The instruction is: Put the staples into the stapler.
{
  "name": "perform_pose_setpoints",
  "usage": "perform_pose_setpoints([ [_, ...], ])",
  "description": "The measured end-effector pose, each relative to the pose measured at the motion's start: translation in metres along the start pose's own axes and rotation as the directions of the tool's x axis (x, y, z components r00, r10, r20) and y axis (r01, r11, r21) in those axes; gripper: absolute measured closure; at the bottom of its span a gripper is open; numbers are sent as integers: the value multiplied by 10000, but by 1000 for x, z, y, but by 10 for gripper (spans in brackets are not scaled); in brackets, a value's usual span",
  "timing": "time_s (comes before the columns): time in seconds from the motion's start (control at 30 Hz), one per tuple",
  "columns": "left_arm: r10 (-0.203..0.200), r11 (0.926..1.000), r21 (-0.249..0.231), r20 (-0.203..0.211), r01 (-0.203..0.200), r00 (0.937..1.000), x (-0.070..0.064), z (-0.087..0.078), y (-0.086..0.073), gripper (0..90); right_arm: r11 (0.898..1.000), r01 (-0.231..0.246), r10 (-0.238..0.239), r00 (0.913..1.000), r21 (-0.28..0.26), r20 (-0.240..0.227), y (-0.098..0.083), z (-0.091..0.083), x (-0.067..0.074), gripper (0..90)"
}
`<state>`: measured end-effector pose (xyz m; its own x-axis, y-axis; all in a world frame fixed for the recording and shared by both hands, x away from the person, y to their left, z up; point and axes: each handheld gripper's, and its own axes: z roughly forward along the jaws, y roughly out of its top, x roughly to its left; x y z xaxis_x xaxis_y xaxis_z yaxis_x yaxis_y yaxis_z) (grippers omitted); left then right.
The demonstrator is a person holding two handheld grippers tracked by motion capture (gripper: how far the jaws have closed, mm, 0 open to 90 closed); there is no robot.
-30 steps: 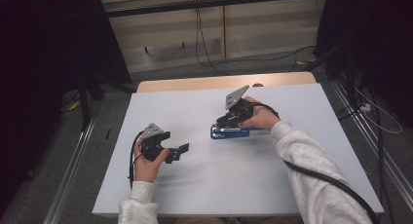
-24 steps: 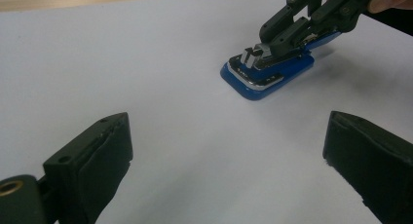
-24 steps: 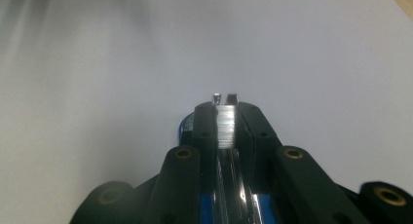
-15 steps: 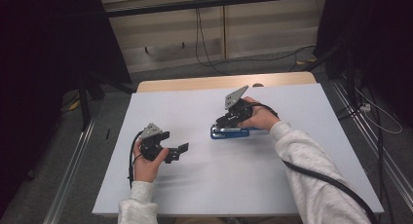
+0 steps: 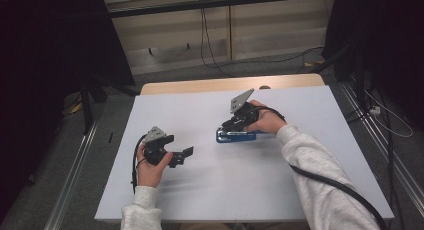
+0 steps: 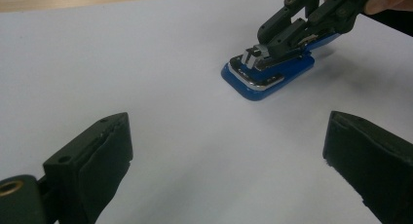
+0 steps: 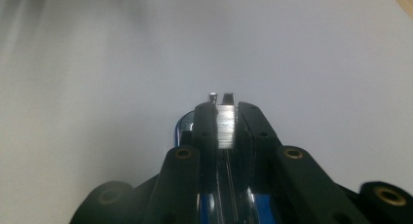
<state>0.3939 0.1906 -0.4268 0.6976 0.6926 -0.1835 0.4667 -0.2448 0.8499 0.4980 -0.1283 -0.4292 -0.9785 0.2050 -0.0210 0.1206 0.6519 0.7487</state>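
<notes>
A wooden table [image 5: 170, 86] carries a large white sheet [image 5: 240, 180] covering nearly all of it. A blue stapler [image 5: 235, 136] lies flat on the sheet, slightly toward two o'clock from its middle.

A white sheet [image 5: 240, 185] covers most of the wooden counter [image 5: 210, 85] (its far edge bare); black cables [image 5: 210, 45] trail across the grey floor [image 5: 165, 72] behind.

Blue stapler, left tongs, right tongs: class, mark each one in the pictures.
blue stapler [image 6: 253, 85], left gripper view, on its blue base's front end.
left tongs [image 5: 181, 156], high view, between the open tips.
right tongs [image 7: 226, 121], right gripper view, between tips clamping the stapler's metal arm.
</notes>
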Motion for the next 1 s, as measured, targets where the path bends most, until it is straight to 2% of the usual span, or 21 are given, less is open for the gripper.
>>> perform_pose_setpoints([
  [0.63,5,10000,18,-17,-5,10000,0,0,0,42,9999,101,-101,9999,-21,55,3,6,0,769],
  [0.7,-25,10000,-24,-8,25,10000,0,0,0,42,10000,40,-39,9998,-86,186,3,6,0,673],
  [1.0,11,10000,62,31,-11,10000,-1,3,0,42,9983,-451,473,9970,-357,616,1,-8,4,576],
])
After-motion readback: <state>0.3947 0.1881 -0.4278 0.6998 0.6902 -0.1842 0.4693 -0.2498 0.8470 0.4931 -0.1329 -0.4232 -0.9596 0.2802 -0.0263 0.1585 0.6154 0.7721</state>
